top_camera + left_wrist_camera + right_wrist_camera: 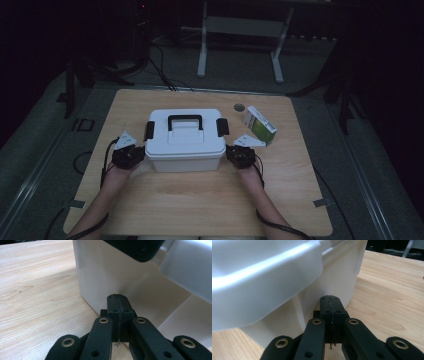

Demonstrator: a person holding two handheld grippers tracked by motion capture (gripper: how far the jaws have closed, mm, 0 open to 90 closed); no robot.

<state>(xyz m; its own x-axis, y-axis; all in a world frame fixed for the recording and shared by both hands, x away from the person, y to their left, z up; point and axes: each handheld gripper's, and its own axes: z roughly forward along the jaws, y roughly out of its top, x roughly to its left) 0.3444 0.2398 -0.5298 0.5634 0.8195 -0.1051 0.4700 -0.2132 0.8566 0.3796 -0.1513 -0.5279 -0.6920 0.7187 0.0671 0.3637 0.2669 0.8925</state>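
1. White plastic lidded box with black handle sits mid-bench, long axis left-right, handle along it.
2. Left tool and right tool: jaws pressed together, empty, at box's short ends.
3. High view adds green-white carton behind right tool.

My high view looks forward and down on the whole table. My left gripper view sits close against the white box, facing its side; my right gripper view faces the opposite side, equally near.
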